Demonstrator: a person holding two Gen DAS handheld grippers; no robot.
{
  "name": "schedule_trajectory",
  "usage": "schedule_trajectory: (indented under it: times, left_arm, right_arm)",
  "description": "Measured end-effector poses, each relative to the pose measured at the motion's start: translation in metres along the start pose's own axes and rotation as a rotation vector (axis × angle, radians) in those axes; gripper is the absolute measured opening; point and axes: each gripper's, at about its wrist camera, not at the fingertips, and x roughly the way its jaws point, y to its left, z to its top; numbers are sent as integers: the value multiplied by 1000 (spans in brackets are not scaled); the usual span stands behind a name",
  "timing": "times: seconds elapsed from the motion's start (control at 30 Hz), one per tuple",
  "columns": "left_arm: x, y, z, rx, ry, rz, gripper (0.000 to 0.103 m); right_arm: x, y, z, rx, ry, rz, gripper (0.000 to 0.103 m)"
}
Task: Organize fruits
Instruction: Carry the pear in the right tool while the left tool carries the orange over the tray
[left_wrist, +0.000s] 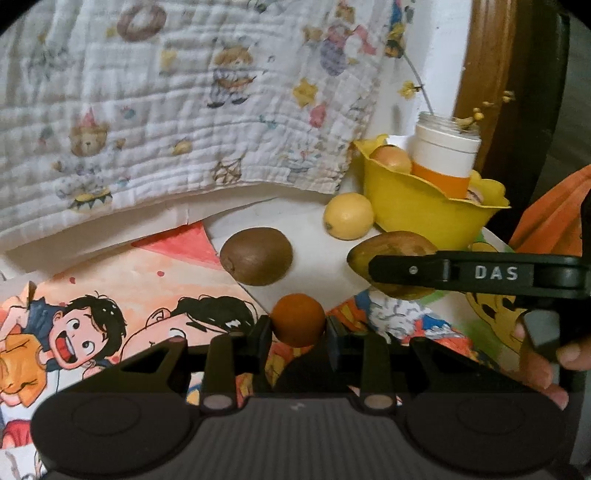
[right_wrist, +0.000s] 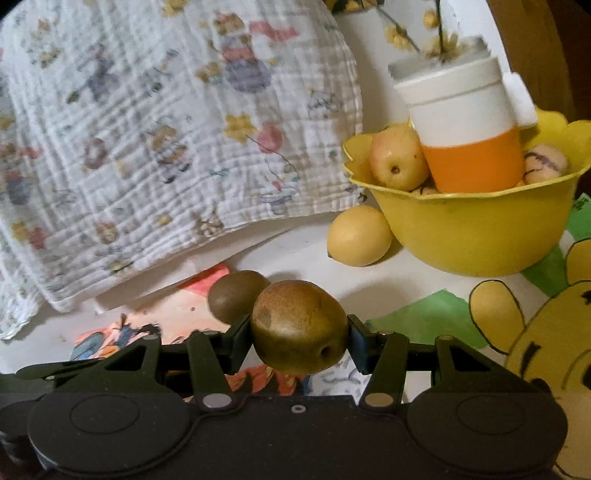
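I think I am working in a home, probably a child's room or a family corner, because behind the yellow bowl (right_wrist: 469, 236) hangs a white quilted cotton blanket (left_wrist: 177, 110) printed with little bears and stars. Under the bowl and in front of it lie hand-painted cartoon drawings (left_wrist: 110, 317), one of laughing children and, to the right of the bowl, one of a yellow bear (right_wrist: 535, 332). Inside the bowl stands a white and orange cup (right_wrist: 469, 136), and just behind it a jar with yellow flower twigs (left_wrist: 443, 122).
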Motion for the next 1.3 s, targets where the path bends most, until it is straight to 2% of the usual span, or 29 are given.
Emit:
schedule_trajectory:
  times: [0.3, 0.53, 0.73, 0.97, 1.13, 1.3]
  left_arm:
    - [-42, -29, -13, 20, -18, -5, 34]
    - [-69, -53, -32, 21, -22, -42, 34]
    - [-86, -71, -48, 70, -29, -79, 34]
    - [-96, -96, -63, 177, -12, -107, 34]
    - [-102, -117, -84, 310, -1, -112, 34]
    - [-106, -133, -99, 412, 16, -88, 34]
  right_arm:
    - [-65, 0, -19, -61, 12, 43, 56]
    - [-111, -6, -49, -119, 38, 76, 56]
    - [-147, -9, -77, -172, 60, 83, 56]
    - [-178, -12, -109, -196, 98, 70, 56]
    - [-194, -7, -129, -274, 117, 64, 56]
    - [-201, -2, -140, -325, 120, 62, 56]
